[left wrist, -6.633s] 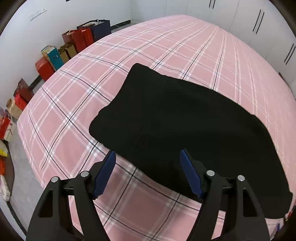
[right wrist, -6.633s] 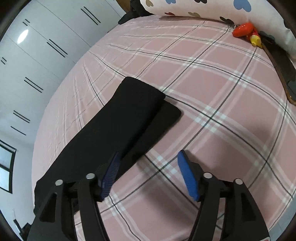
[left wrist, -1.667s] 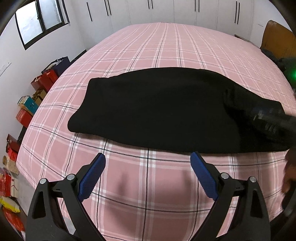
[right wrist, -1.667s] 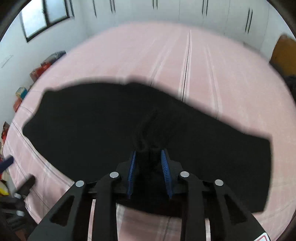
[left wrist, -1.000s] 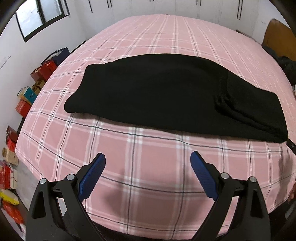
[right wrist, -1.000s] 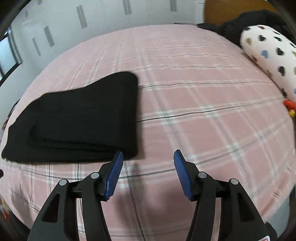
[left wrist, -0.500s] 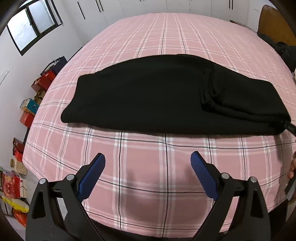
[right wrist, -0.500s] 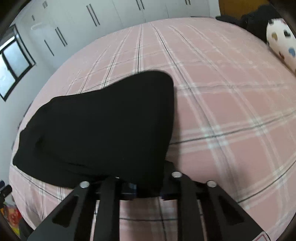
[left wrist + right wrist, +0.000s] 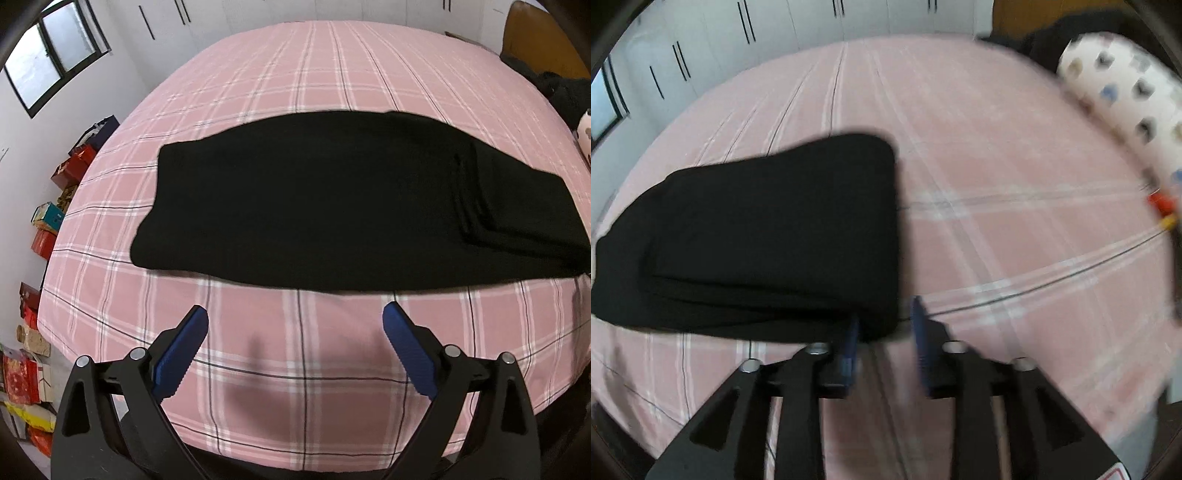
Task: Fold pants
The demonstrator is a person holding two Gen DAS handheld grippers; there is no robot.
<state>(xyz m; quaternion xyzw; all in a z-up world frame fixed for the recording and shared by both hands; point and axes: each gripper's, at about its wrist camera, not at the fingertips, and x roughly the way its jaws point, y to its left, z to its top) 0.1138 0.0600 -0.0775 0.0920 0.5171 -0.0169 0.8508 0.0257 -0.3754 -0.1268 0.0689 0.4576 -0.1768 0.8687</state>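
Fingers (image 9: 849,343) blurred beside pants (image 9: 768,229)

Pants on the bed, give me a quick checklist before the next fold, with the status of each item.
1. Pants flat on the bed: ok.
2. Right end already doubled over: ok.
3. Left tool open, short of the cloth: ok.
4. Right tool at the near right corner: ok.
5. Right tool's grip on that corner: cannot tell, picture blurred.
6. Pillow apart from the pants: ok.
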